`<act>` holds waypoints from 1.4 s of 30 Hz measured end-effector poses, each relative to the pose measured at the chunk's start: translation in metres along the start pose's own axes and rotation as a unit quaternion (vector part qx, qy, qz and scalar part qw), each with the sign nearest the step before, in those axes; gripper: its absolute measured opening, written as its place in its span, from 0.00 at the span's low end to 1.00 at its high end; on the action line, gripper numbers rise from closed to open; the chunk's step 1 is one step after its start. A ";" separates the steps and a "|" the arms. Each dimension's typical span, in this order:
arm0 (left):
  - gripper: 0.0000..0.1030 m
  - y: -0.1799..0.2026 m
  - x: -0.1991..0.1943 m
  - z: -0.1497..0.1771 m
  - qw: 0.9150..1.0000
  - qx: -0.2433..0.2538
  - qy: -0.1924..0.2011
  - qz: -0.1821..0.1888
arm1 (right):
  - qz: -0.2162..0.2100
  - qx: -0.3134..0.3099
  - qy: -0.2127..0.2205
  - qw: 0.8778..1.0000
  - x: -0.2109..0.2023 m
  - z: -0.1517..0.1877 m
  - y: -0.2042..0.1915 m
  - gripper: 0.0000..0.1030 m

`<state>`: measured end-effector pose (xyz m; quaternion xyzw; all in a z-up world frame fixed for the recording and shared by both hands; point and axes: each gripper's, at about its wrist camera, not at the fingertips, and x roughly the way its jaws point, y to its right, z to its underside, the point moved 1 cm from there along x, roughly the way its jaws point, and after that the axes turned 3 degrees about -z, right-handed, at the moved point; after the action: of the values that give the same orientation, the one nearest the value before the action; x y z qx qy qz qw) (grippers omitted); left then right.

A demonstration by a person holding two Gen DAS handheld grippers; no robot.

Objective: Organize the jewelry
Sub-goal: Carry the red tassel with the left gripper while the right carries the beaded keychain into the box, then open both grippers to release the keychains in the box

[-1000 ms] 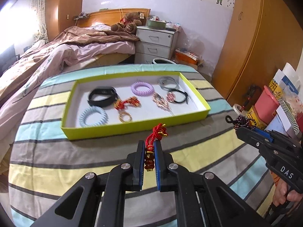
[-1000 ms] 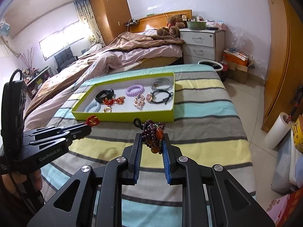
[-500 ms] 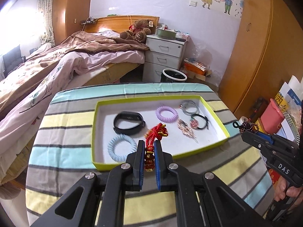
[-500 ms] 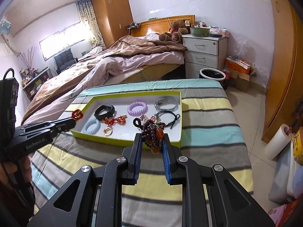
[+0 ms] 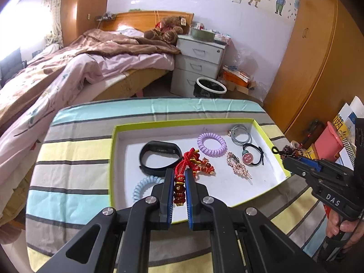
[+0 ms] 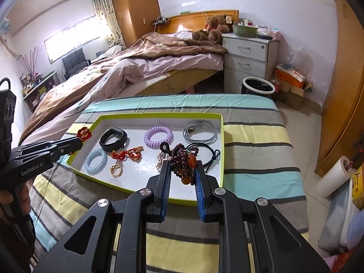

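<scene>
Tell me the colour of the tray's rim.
Lime green on the tray's rim, white inside; clearest in the right wrist view.

The scene is viewed from two cameras, each mounted behind a tool and aimed forward along its fingers, downward onto the striped worktop [image 5: 75, 159]. From the left tool [image 5: 178, 179] the green-rimmed tray [image 5: 113, 159] is seen close, with the right tool [image 5: 289, 159] at the right edge. From the right tool [image 6: 182, 170] the same tray [image 6: 221, 141] is seen, the left tool [image 6: 77, 141] entering from the left. The tray, bed [image 6: 147, 68] and nightstand [image 6: 248, 54] are shared by both views.
</scene>
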<state>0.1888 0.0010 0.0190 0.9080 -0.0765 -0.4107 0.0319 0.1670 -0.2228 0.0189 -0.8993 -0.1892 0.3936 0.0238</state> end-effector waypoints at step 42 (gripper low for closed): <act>0.10 -0.005 0.049 0.009 0.999 -0.012 -0.050 -0.006 | 0.029 -0.034 -0.077 0.996 0.048 0.009 0.007 0.27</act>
<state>0.2150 -0.0024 -0.0238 0.8862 -0.0677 -0.4568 0.0362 0.1926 -0.2127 -0.0220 -0.8716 -0.1779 0.4556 -0.0328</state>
